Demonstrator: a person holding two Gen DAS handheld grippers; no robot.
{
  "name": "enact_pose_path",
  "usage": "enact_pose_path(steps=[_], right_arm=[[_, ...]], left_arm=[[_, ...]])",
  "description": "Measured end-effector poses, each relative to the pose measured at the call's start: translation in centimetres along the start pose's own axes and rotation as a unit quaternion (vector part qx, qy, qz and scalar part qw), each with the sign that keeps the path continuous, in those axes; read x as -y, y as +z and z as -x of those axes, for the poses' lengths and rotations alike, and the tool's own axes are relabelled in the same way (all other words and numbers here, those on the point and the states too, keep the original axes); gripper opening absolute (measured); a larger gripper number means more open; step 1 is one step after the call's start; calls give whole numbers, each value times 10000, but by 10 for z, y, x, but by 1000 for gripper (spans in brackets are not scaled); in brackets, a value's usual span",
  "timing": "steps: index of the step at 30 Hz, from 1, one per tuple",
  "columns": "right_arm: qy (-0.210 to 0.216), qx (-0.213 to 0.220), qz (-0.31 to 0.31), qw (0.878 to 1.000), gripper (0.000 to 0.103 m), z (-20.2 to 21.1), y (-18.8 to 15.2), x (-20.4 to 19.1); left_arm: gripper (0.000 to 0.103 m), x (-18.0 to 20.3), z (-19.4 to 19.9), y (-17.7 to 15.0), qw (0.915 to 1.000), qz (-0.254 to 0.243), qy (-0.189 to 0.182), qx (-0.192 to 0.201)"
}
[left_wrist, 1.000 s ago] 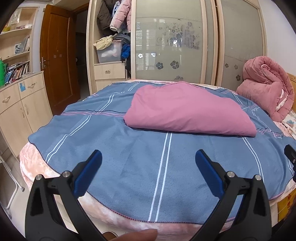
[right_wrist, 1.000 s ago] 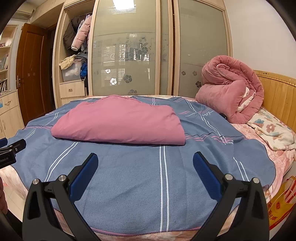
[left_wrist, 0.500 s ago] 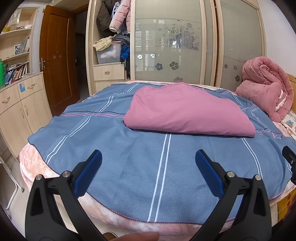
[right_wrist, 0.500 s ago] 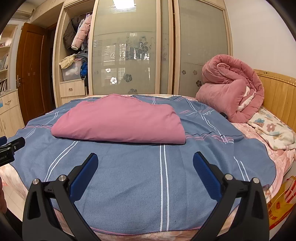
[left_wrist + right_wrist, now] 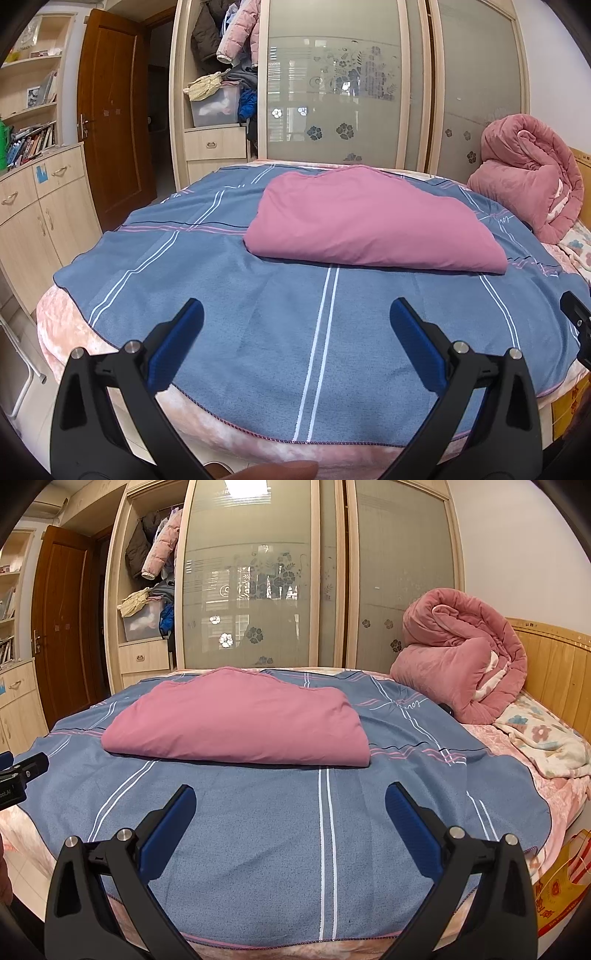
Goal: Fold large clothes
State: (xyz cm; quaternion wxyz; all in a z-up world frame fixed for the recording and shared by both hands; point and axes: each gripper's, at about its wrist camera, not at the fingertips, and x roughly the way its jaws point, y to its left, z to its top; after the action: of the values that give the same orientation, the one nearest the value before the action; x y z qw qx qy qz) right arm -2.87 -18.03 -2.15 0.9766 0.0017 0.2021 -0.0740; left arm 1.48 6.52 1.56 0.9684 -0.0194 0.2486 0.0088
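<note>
A pink garment (image 5: 369, 225) lies folded into a thick rectangle in the middle of the bed, on a blue striped blanket (image 5: 258, 314). It also shows in the right wrist view (image 5: 240, 723). My left gripper (image 5: 295, 314) is open and empty, held over the blanket's near edge, well short of the garment. My right gripper (image 5: 290, 801) is open and empty too, at the same near edge, apart from the garment. The tip of the other gripper shows at the frame edge in each view.
A rolled pink quilt (image 5: 461, 668) sits at the bed's head by the wooden headboard (image 5: 554, 664). A floral cloth (image 5: 543, 738) lies beside it. A wardrobe with sliding glass doors (image 5: 351, 92) stands behind the bed. Low cabinets (image 5: 33, 218) and a brown door (image 5: 110, 118) are at the left.
Both grippers have drifted slightly, so the view shifts a little. The folded garment has not moved and both grippers stay open.
</note>
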Motion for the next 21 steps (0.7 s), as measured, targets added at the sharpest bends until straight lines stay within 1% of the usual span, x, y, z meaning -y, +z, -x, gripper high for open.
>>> enact_pose_path(steps=[21], right_arm=[[-16,-7,-5,10000,102,-3,-1,2]], left_arm=[[101,2,0,0,10000,-30,-9,15]])
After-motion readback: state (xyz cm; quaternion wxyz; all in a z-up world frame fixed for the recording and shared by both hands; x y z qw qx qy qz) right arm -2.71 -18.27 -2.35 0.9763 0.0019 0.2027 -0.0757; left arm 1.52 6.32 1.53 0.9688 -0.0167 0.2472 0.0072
